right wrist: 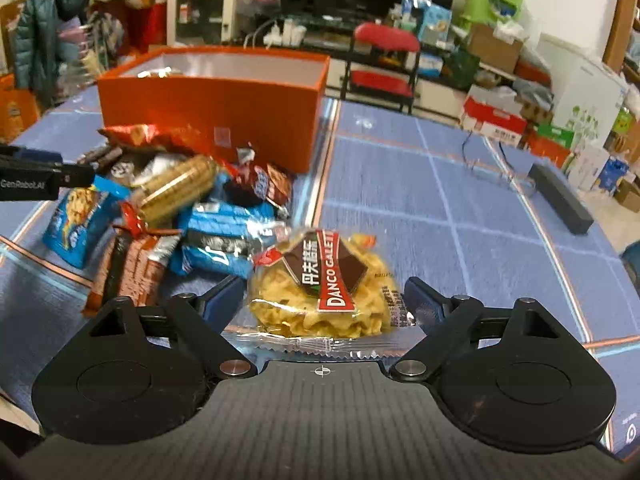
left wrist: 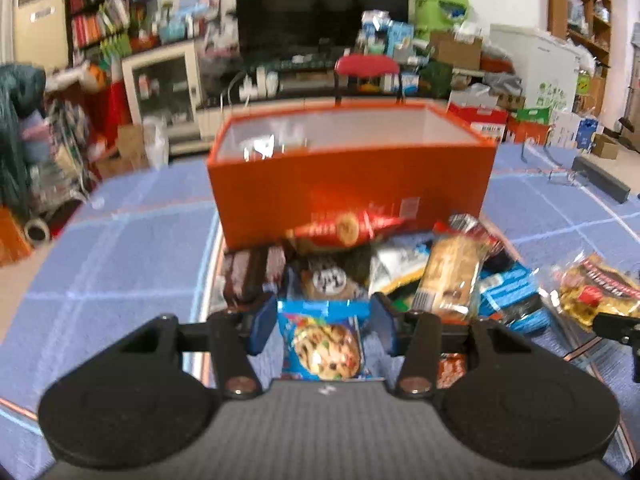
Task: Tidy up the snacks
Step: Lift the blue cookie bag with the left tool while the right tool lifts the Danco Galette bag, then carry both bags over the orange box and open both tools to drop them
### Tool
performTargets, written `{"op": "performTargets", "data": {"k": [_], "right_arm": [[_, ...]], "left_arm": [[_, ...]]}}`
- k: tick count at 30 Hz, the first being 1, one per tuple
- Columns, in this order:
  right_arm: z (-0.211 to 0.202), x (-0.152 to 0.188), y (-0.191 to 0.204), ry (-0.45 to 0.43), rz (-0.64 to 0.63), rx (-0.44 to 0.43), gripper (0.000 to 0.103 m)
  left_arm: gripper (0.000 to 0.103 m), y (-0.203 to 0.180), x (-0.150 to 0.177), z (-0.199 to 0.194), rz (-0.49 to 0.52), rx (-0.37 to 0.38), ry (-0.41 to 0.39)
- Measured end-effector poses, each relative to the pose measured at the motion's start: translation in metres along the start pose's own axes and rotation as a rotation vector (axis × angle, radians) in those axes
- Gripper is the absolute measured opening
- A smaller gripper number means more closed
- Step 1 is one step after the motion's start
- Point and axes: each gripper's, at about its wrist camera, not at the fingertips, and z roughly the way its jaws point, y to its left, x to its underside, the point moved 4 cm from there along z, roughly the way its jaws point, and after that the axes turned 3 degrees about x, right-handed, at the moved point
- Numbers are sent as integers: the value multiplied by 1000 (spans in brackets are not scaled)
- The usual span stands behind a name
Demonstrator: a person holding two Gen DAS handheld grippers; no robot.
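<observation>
Snacks are heaped on the blue tablecloth before the orange box. A blue cookie packet is bracketed by the left gripper, fingers spread. The galette packet is flanked, untouched, by the right gripper, fingers likewise spread.

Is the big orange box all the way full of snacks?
No, the orange box shows mostly bare white inner walls, with only a few wrappers peeking up at its left end.

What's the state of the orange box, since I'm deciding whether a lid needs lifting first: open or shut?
Open. The orange box has no lid on top; its pale inner walls show, and a few wrappers already lie inside.
</observation>
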Motion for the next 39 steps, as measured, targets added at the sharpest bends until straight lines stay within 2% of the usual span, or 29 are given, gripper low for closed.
{"op": "performTargets", "data": {"k": [5, 6, 7, 8, 9, 12, 13, 14, 15, 16, 17, 19, 21, 23, 25, 29, 32, 33, 34, 35, 36, 38, 39], "right_arm": [[-12, -8, 3, -60, -24, -3, 72], [-14, -10, 4, -73, -32, -3, 67], [-15, -12, 5, -78, -40, -6, 55], [-17, -13, 6, -85, -48, -7, 10], [-17, -13, 7, -89, -49, -2, 0], [-14, -13, 6, -80, -60, 17, 0], [-13, -13, 4, -77, -55, 18, 1], [-11, -13, 2, -76, -52, 25, 28], [-11, -13, 0, -78, -47, 19, 80], [-12, -13, -3, -93, -36, 1, 97], [-15, -13, -9, -129, -4, -33, 95], [-12, -15, -24, -122, 86, -115, 95], [-5, -13, -37, -110, 147, -119, 96], [5, -8, -43, -83, 154, -105, 96], [15, -1, -41, -44, 175, -151, 96], [38, 6, -29, 7, 102, -145, 96], [59, 11, -23, 83, 86, -147, 95], [63, 14, -24, 93, 88, -132, 95], [67, 15, -25, 103, 89, -126, 95], [71, 18, -25, 118, 93, -128, 95], [74, 21, -25, 127, 92, -128, 96], [72, 23, -23, 113, 81, -127, 96], [72, 23, -22, 112, 83, -124, 96]], "left_arm": [[50, 2, -9, -22, -18, 19, -59], [50, 2, -10, -25, -24, 24, -65], [50, 3, -11, -28, -28, 28, -69], [50, 3, -11, -30, -33, 30, -74], [50, 3, -12, -32, -36, 32, -80], [50, 3, -13, -36, -31, 46, -83], [50, 4, -13, -36, -33, 49, -78], [50, 5, -12, -35, -35, 52, -72], [50, 7, -11, -34, -36, 50, -67], [50, 9, -10, -32, -38, 46, -60], [50, 11, -7, -30, -44, 46, -50], [50, 16, -2, -26, -61, 50, -29], [50, 19, 2, -24, -56, 41, -25], [50, 19, 7, -23, -38, 36, -23], [50, 20, 11, -19, -34, 38, -6], [50, 19, 13, -14, -28, 38, 8], [51, 18, 15, -10, -20, 39, 16], [54, 19, 17, -8, -18, 42, 22], [71, 18, 19, -6, -17, 40, 30], [79, 18, 21, -4, -19, 34, 28], [82, 17, 22, -2, -13, 28, 31], [102, 13, 24, 3, 13, 22, 32], [102, 12, 24, 5, 19, 2, 26]]}}
